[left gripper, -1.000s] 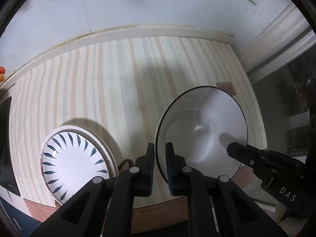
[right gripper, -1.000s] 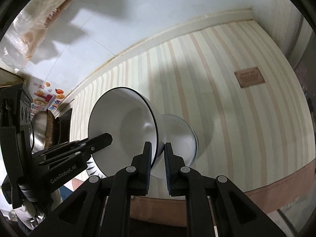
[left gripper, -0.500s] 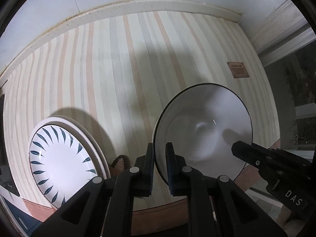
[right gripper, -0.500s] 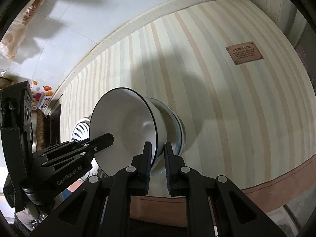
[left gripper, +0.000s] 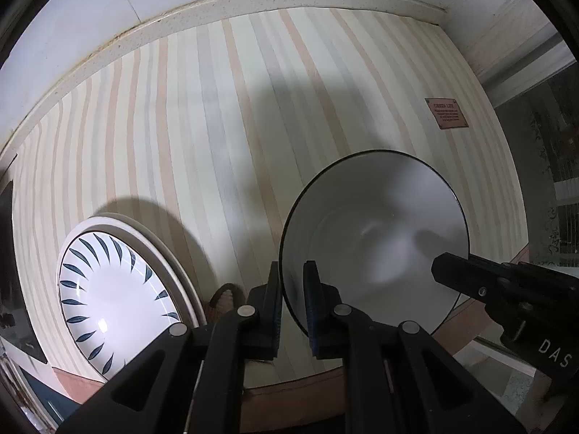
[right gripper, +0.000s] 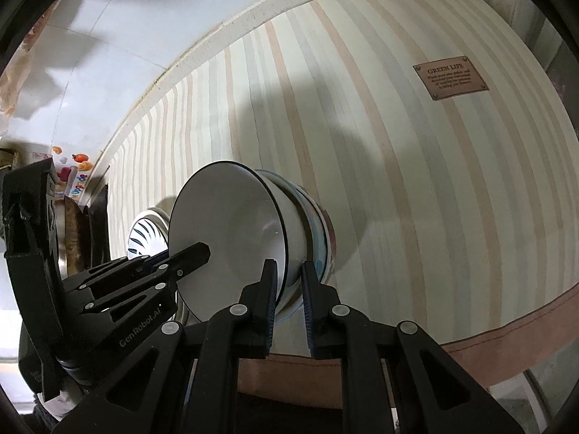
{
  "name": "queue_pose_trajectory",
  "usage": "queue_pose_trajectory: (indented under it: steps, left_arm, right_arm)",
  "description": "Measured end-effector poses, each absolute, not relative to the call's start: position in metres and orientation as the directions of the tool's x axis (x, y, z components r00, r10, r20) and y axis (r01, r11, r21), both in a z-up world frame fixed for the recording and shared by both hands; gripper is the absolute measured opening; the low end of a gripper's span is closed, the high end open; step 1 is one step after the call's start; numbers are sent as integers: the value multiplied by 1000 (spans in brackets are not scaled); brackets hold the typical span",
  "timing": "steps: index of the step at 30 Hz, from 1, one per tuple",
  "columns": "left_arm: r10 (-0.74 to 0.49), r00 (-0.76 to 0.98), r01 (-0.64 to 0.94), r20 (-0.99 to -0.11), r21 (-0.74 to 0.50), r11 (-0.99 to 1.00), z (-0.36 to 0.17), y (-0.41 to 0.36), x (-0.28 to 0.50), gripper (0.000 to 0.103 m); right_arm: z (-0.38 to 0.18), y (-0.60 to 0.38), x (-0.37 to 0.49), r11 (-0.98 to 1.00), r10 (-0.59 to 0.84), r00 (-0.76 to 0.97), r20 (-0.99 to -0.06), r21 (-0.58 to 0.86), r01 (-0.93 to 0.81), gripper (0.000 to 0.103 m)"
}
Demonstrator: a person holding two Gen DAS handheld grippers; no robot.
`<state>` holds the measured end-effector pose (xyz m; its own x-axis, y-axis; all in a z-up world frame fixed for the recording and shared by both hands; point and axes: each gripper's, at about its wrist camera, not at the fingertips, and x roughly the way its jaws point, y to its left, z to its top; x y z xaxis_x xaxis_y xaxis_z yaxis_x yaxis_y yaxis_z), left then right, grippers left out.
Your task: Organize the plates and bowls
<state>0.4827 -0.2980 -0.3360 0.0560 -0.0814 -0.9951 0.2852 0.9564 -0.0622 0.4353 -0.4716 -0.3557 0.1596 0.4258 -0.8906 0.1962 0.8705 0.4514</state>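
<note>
The dark-rimmed white bowl (left gripper: 376,238) is clamped at opposite rim points by the left gripper (left gripper: 292,300) and right gripper (right gripper: 289,300), seated in a second bowl (right gripper: 318,231).

Between the black tongs (left gripper: 291,302) sits a white bowl (left gripper: 376,238) with a thin dark rim. Left of them lies a white plate (left gripper: 108,289) with dark blue leaf strokes. The mat (left gripper: 224,115) is cream, striped peach and grey, with a brown label (right gripper: 450,77), possibly leather.

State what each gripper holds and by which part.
Both hold the bowl by its rim: the left gripper on one side, the right gripper on the opposite side.
</note>
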Motion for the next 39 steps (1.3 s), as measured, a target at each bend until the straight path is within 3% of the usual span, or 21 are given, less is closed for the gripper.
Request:
queue_pose_trajectory:
  steps: [11, 18, 22, 26, 29, 32, 34, 39]
  left_arm:
    - [-88, 56, 261, -995, -71, 963, -332, -298, 478, 10]
    - [-107, 115, 232, -988, -78, 969, -295, -291, 467, 10]
    - [-125, 156, 222, -980, -89, 971, -265, -285, 457, 18]
    - [-149, 210, 234, -966, -98, 967, -237, -277, 445, 23]
    - [-164, 236, 254, -958, -102, 962, -218, -270, 434, 32]
    - [-182, 243, 267, -953, -115, 957, -204, -262, 425, 53]
    - [-192, 256, 273, -947, -119, 955, -197, -258, 420, 75]
    - [-192, 291, 279, -937, -108, 954, -180, -249, 403, 85]
  right_arm:
    - [-358, -472, 446, 887, 415, 102, -904, 427, 177, 19]
    - [-336, -472, 439, 905, 388, 135, -912, 404, 131, 19]
    - [-305, -468, 427, 927, 344, 182, -921, 364, 91, 19]
    - [-272, -461, 410, 942, 304, 237, -923, 328, 69, 38]
    - [-249, -458, 397, 946, 283, 276, -919, 315, 78, 46]
    - [-229, -456, 379, 943, 278, 316, -907, 320, 89, 61]
    - [-220, -453, 370, 944, 271, 335, -902, 317, 91, 69]
    - [-200, -444, 348, 948, 248, 371, -895, 302, 96, 88]
